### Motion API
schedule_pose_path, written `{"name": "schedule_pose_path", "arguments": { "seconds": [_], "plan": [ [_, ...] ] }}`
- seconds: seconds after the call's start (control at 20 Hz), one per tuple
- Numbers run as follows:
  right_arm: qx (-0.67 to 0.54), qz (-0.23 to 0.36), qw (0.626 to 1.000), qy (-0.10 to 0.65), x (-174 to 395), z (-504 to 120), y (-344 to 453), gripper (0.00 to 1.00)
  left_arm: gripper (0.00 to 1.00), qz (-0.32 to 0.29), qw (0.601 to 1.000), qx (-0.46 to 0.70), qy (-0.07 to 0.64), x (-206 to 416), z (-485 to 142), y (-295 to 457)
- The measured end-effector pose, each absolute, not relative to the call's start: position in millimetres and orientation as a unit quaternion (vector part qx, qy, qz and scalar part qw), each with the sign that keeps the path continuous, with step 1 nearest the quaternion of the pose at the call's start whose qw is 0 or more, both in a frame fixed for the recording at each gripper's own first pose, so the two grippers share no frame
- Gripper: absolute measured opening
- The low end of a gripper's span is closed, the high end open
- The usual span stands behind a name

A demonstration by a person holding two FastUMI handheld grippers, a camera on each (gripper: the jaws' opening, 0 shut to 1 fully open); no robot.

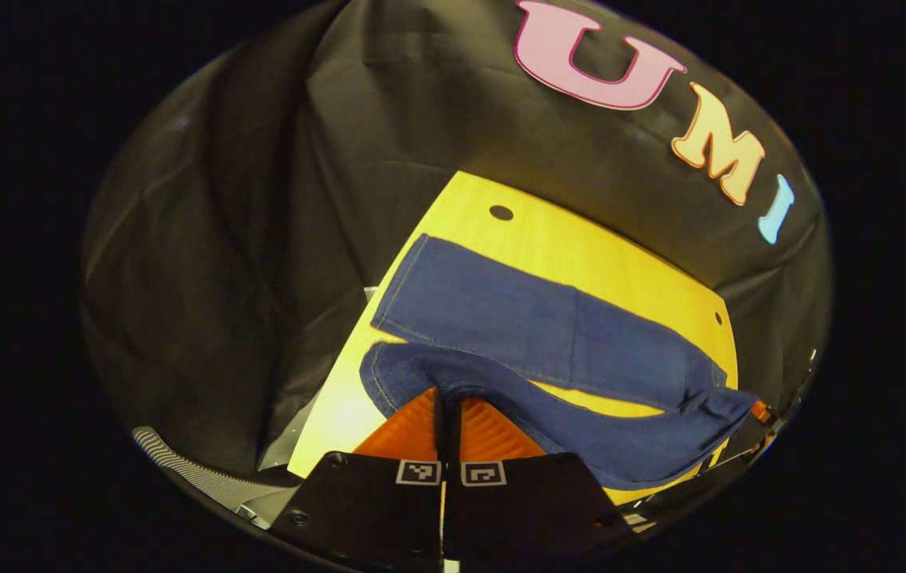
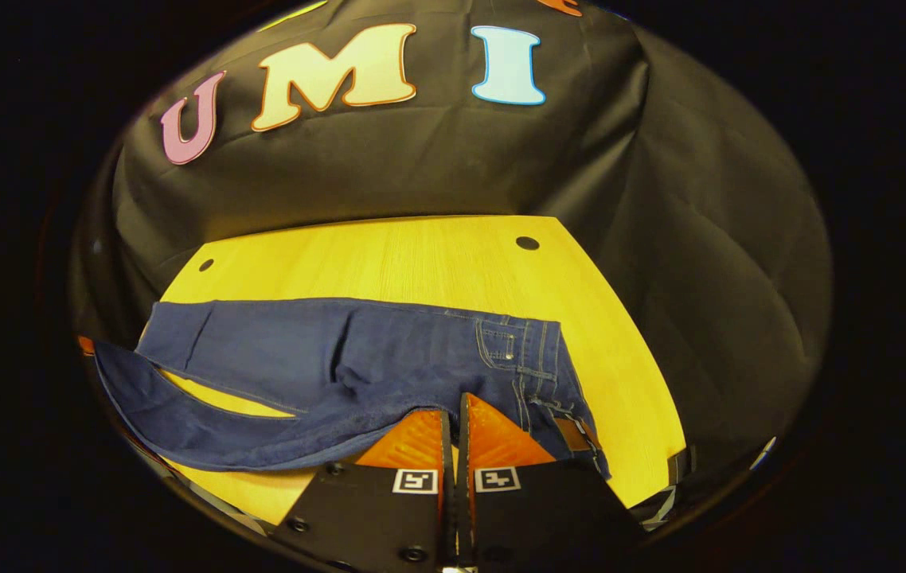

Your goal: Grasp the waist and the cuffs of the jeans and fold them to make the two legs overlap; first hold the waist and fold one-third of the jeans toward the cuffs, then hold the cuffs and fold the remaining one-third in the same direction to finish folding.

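So in the left gripper view the left hand-held gripper [image 1: 447, 398] sits at the bottom centre of the frame with its two fingers pretty much pressed together, just a thin slit between them, and they're pinching the hem of one cuff [image 1: 413, 370] of the jeans [image 1: 533, 326]. That leg is lifted off the yellow wooden surface [image 1: 580, 247] and swoops away toward the lower right of the frame, where it bunches up near the edge. The other leg lies flat on the surface just above it, running from the middle left of the frame to the right, its cuff end at the upper left of the denim. In the right gripper view the right hand-held gripper [image 2: 453, 418] is also at the bottom centre, fingers nearly closed the same way, clamped on the denim at the lower edge of the waist area, just left of the waistband [image 2: 560, 390] and the pocket with its rivets [image 2: 501, 342]. From there the jeans spread leftward across the middle of the frame: the far leg flat on the surface [image 2: 421, 255], the near leg hanging in a curve toward the lower left with a wedge of yellow showing between the two. A small round hole [image 2: 527, 243] in the surface sits at the upper right of the tabletop.
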State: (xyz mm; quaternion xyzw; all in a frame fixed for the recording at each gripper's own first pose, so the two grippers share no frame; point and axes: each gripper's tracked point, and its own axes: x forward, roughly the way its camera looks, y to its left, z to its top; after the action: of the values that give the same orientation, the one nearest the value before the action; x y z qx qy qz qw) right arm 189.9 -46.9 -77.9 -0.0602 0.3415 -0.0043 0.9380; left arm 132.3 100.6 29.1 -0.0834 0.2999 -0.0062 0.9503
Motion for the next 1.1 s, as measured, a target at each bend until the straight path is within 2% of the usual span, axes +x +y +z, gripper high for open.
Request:
{"name": "schedule_pose_path", "arguments": {
  "seconds": [0.05, 0.1, 0.2, 0.25, 0.6, 0.65, 0.75, 0.85, 1.1],
  "plan": [
    [-0.061, -0.001, 0.938, 0.342, 199, -77, -47, 0.0, 0.0, 0.003, 0.951, -0.076, 0.301, 140, 33, 103],
    [-0.061, 0.002, 0.938, 0.34, 211, -76, -47, 0.03, 0.0, 0.012, 0.95, -0.069, 0.305, 146, 36, 105],
    [-0.058, 0.014, 0.938, 0.343, 236, -77, -43, 0.0, 0.0, 0.025, 0.948, -0.063, 0.312, 162, 41, 100],
    [-0.055, 0.018, 0.936, 0.347, 249, -79, -42, 0.03, 0.0, 0.034, 0.945, -0.063, 0.319, 171, 42, 98],
    [-0.056, 0.033, 0.92, 0.386, 335, -119, -37, 0.0, 0.0, 0.089, 0.926, -0.062, 0.363, 246, 26, 97],
    [-0.052, 0.033, 0.917, 0.393, 343, -128, -38, 0.03, 0.0, 0.099, 0.924, -0.073, 0.361, 257, 25, 94],
    [-0.047, 0.033, 0.911, 0.409, 360, -148, -40, 0.0, 0.0, 0.109, 0.923, -0.098, 0.355, 286, 23, 88],
    [-0.043, 0.036, 0.904, 0.424, 370, -170, -37, 0.03, 0.0, 0.106, 0.919, -0.122, 0.36, 315, 10, 77],
    [-0.049, 0.031, 0.895, 0.442, 386, -204, -38, 0.03, 0.0, 0.141, 0.91, -0.11, 0.373, 355, -33, 70]
  ]
}}
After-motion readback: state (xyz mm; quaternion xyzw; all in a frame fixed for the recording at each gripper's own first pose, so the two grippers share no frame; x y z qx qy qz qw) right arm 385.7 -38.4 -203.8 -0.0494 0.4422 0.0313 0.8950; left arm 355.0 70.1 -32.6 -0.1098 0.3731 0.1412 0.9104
